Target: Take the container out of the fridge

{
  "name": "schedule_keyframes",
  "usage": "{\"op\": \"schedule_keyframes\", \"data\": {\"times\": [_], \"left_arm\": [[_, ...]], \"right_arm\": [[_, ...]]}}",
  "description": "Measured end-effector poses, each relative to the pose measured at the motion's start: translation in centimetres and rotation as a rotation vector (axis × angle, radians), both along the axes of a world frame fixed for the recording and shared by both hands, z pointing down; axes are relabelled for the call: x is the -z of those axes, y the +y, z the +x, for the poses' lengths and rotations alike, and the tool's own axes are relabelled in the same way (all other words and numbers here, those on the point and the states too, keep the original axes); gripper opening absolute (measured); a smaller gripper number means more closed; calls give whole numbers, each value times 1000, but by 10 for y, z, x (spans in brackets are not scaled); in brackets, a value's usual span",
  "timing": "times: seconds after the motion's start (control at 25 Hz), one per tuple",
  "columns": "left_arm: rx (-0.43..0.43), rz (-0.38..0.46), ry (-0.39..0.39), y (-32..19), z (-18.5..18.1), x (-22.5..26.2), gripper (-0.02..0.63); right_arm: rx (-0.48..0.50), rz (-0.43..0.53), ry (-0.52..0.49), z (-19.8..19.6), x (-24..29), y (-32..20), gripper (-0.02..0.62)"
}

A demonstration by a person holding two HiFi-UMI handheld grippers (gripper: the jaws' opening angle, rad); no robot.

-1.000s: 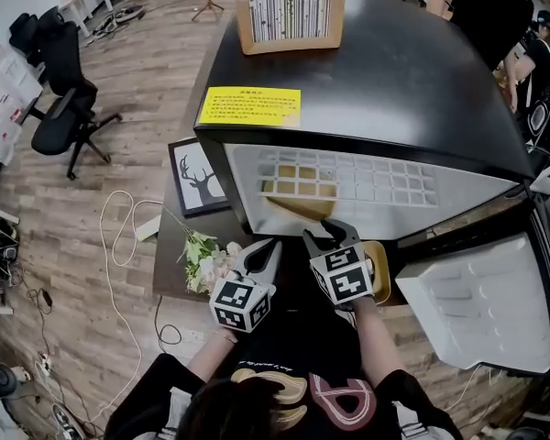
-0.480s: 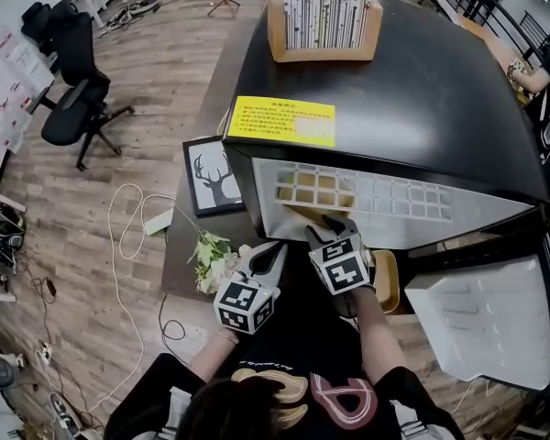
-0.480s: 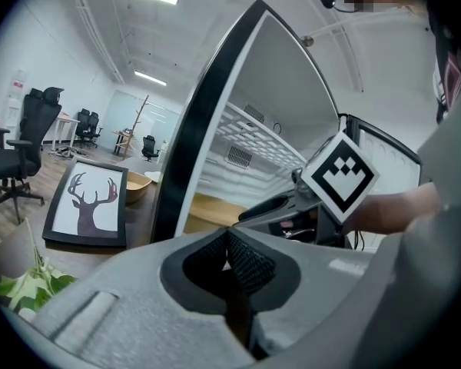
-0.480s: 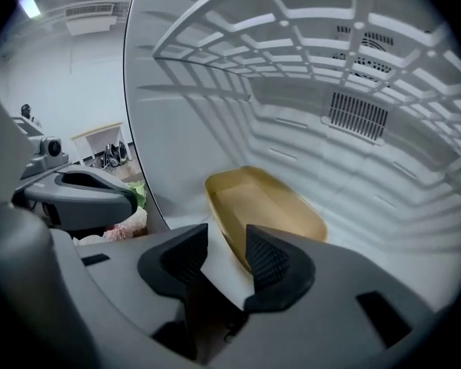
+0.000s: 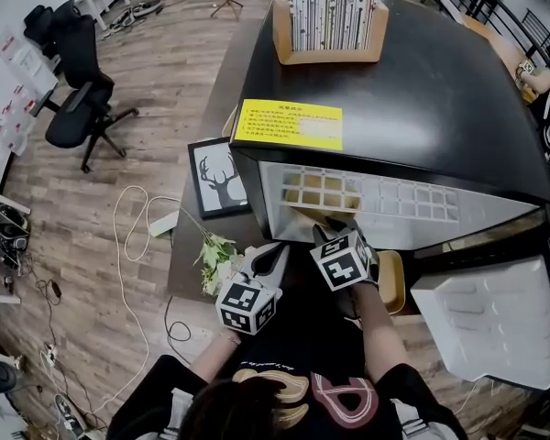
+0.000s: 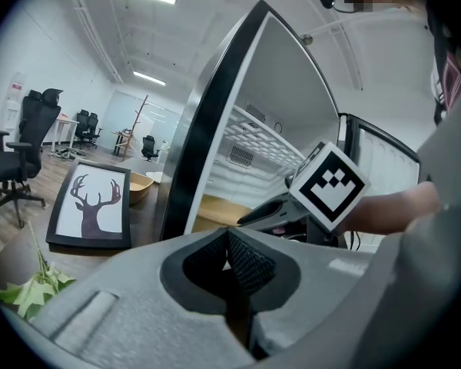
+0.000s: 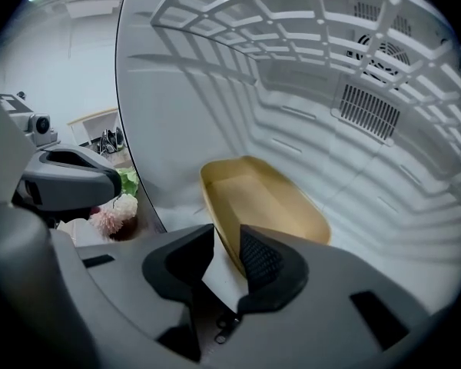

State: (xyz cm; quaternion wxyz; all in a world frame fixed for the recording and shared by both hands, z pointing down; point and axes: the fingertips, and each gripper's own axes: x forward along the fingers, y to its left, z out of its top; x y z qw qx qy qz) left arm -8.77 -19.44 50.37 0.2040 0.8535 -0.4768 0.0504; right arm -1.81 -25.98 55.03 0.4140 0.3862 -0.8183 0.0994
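A shallow yellow container (image 7: pixel 265 202) lies on the white floor inside the open black fridge (image 5: pixel 394 90); in the head view the container (image 5: pixel 321 211) shows through the wire shelf. My right gripper (image 7: pixel 227 256) reaches into the fridge, its jaws closing with the container's near rim between them. The right pad lies against the rim and a gap remains at the left pad. In the head view the right gripper (image 5: pixel 335 230) is at the fridge mouth. My left gripper (image 5: pixel 273 250) hangs outside to the left, shut and empty (image 6: pixel 230 241).
The fridge door (image 5: pixel 490 314) stands open at the right. A framed deer picture (image 5: pixel 218 177) and flowers (image 5: pixel 215 257) sit left of the fridge. A wooden box (image 5: pixel 330 16) rests on the fridge top. A yellow bowl (image 5: pixel 391 280) lies beside my right arm.
The right gripper has pushed a little farther into the fridge toward the container. The left gripper has stayed beside it.
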Motion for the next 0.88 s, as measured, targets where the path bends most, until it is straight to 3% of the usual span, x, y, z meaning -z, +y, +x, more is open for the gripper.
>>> {"op": "schedule_keyframes", "data": {"times": [0.24, 0.64, 0.88], "left_arm": [[-3, 1, 9, -1, 0, 0, 9], [2, 8, 14, -2, 0, 2, 8], [1, 9, 10, -1, 1, 3, 8]], "right_arm": [[37, 13, 74, 1, -3, 0, 91], [64, 7, 105, 1, -3, 0, 51], [80, 50, 111, -4, 2, -1, 28]]}}
